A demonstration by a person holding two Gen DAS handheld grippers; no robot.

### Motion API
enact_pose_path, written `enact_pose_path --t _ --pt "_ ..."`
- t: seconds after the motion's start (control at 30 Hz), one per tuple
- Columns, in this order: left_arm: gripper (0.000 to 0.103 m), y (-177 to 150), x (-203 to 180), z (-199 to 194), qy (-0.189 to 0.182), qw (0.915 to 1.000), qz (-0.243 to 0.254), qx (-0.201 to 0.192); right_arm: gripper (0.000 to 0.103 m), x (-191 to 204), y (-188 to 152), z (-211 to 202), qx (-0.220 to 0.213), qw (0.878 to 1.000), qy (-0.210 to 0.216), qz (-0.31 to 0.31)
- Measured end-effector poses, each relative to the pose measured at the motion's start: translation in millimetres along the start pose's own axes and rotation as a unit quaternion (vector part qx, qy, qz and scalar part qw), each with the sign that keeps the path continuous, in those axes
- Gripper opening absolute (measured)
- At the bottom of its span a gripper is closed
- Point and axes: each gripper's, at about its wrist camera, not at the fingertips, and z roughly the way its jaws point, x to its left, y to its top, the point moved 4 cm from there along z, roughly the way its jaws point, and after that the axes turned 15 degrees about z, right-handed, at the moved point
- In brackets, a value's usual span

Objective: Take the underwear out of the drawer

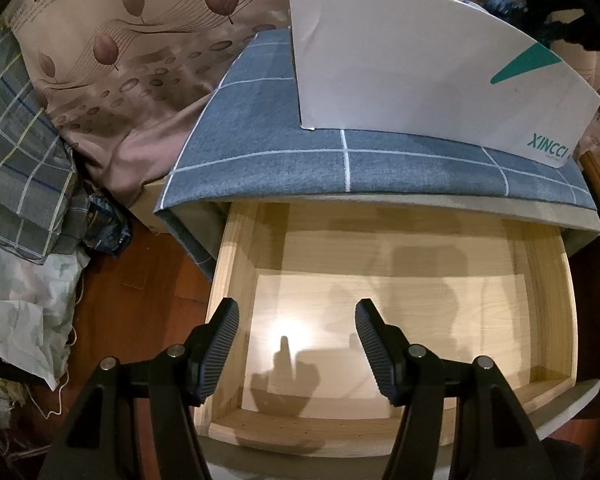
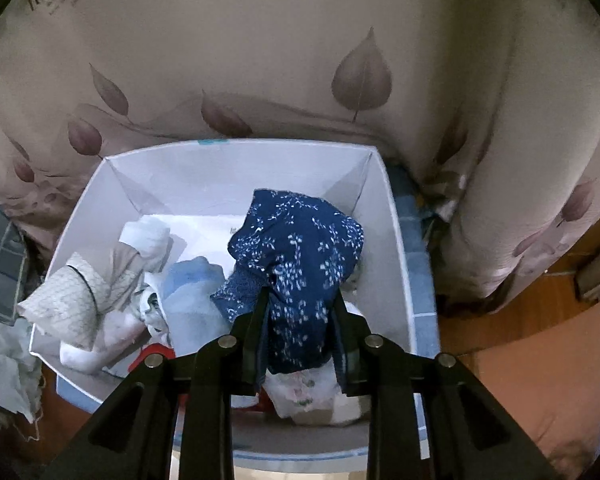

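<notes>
Underwear (image 2: 296, 248), a navy piece with small white sprigs, is up in the right gripper (image 2: 300, 300), pinched between the two pads and hanging over the white box (image 2: 400, 240), which holds a jumble of other small garments. On the other side, the left gripper (image 1: 296, 344) hovers over the wooden drawer (image 1: 548, 280), jaws spread wide with nothing between them. And that drawer looks bare: pale boards, shadows, nothing lying on the floor of it that I can see. So by my reading the take-out is all but finished; what's left is to let this navy piece go into the box.

Caveats, though. The drawer's back part runs under the blue checked cloth (image 1: 260, 128), so anything tucked there is out of sight. The box's near corner is blocked by the right gripper's own frame, and the pale heap inside is too crumpled to sort item from item.
</notes>
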Motion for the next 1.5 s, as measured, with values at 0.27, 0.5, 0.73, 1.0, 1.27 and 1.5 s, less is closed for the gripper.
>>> enact_pose_path --t 0.27,0.5,0.73,1.0,1.27,1.5 --pt "0.062 0 -4 2 0.0 1.0 0.006 0.001 0.039 -4 -9 14 0.004 1.0 0.003 0.016" --pt "0.062 -1 -5 1 0.001 1.0 0.006 0.002 0.071 -8 -13 5 0.0 1.0 0.012 0.015" --pt "0.062 -1 -7 -1 0.007 0.9999 0.013 -0.001 0.08 -11 -22 -25 -0.006 0.999 0.032 0.016" --pt "0.062 0 -9 -8 0.008 0.9998 0.016 -0.011 0.091 -24 -66 -86 -0.036 0.997 0.064 0.0" --pt "0.062 -2 -13 -25 0.009 0.9992 0.02 -0.033 0.095 -53 -152 -99 -0.028 0.997 0.071 0.013" --pt "0.062 -8 -14 -29 0.01 0.9993 0.014 -0.034 0.095 -73 -222 -62 0.007 0.997 0.06 0.037"
